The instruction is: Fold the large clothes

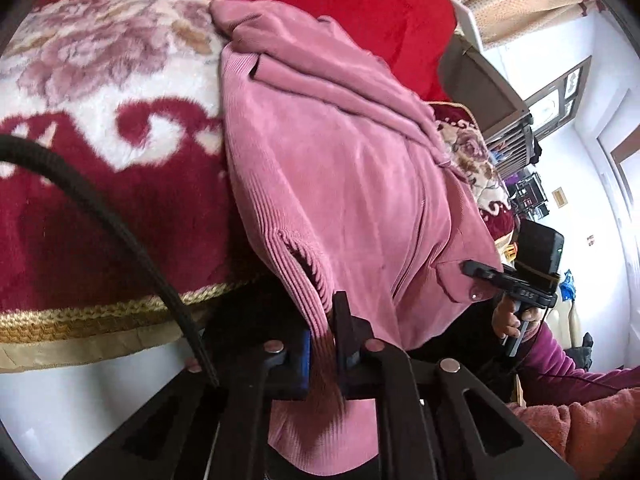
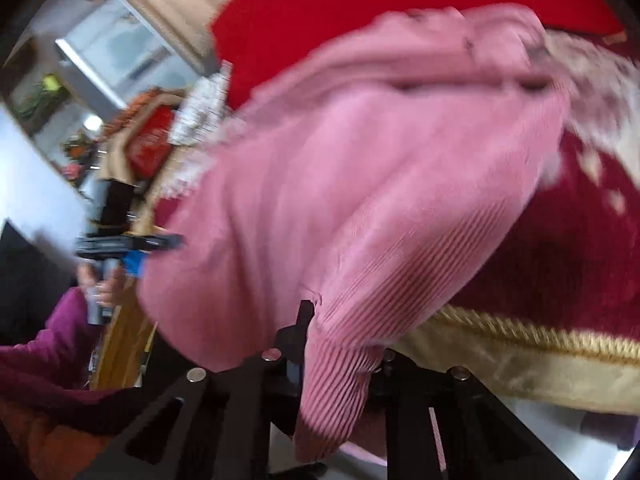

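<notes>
A bed fills the room's middle, spread with a plush red-and-cream floral blanket (image 1: 100,128) edged in gold braid, a window and cluttered shelves beyond. Across that blanket lies a pink corduroy garment (image 1: 340,168), its length running from the far red bedding down to the near edge, where its ribbed hem hangs off over the braid. Both tools meet it at that hem. The left gripper (image 1: 324,344) has its jaws pressed together on a bunch of the ribbing. The right gripper (image 2: 340,356) pinches the opposite ribbed corner, though that view is blurred with motion, so I judge the grip from the cloth bunched between its fingers. Each grip is at its own corner, neither nearer, and the cloth stretches away from both. The fold, I'd guess, carries the hem up toward the far end.
</notes>
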{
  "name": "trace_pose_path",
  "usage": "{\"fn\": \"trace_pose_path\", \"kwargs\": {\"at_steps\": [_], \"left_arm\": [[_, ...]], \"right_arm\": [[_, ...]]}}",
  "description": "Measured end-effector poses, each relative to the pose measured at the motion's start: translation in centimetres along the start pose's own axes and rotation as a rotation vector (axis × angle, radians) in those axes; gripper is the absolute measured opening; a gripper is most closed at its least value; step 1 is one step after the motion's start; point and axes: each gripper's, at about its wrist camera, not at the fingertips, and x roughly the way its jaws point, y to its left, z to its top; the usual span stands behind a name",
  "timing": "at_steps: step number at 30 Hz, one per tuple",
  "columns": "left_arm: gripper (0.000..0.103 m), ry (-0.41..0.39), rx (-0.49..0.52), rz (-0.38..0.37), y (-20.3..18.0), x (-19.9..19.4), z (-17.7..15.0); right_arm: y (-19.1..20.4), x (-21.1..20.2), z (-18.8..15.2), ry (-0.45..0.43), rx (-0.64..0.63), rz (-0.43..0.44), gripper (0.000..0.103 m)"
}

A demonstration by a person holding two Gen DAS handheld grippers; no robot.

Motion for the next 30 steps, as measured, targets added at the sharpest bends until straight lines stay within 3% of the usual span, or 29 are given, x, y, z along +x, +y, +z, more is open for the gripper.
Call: {"fn": "trace_pose_path", "kwargs": {"at_steps": [3,6,9,14,19,22,26,29,30], "left_arm": [[0.010,-0.002,0.025,0.023,-0.3,0.0,0.0],[0.016,0.041,-0.003,0.021,0.3,1.0,-0.1],[0.015,0.042,-0.030,0.002,0.9,1.1,-0.1],[0.008,-0.010,0.010,-0.013,-0.4,-0.5,0.4],[0.008,-0.123,0.067,-0.061,-2.9,-3.8,2.8],[0.008,-0.193,0.085,-0.099,-3.7,-6.4,5.9],[0.008,-0.266,0.060,-0.112,-3.9,-9.2,13.3],[0.009,-0.303,0.014,-0.093,-3.0,-8.6,20.4],[0.014,-0.310,-0.014,-0.100,-2.3,-7.9,22.5]], "right_arm": [[1.7,-0.3,1.0,-0.017,-0.051,0.010,0.015],[1.4,1.5,1.1,0.061,-0.048,-0.015,0.019],[0.9,2.8,1.1,0.109,0.002,-0.031,0.020],[2.0,1.4,1.4,0.066,-0.065,-0.032,0.015],[3.1,-2.5,4.1,-0.062,-0.062,0.063,0.012],[2.9,-4.9,6.4,-0.149,-0.040,0.120,0.012],[1.1,-8.2,10.6,-0.313,0.040,0.191,0.012],[-3.3,-10.4,14.6,-0.456,0.174,0.210,0.012],[-5.9,-10.5,16.3,-0.505,0.254,0.210,0.012]]}}
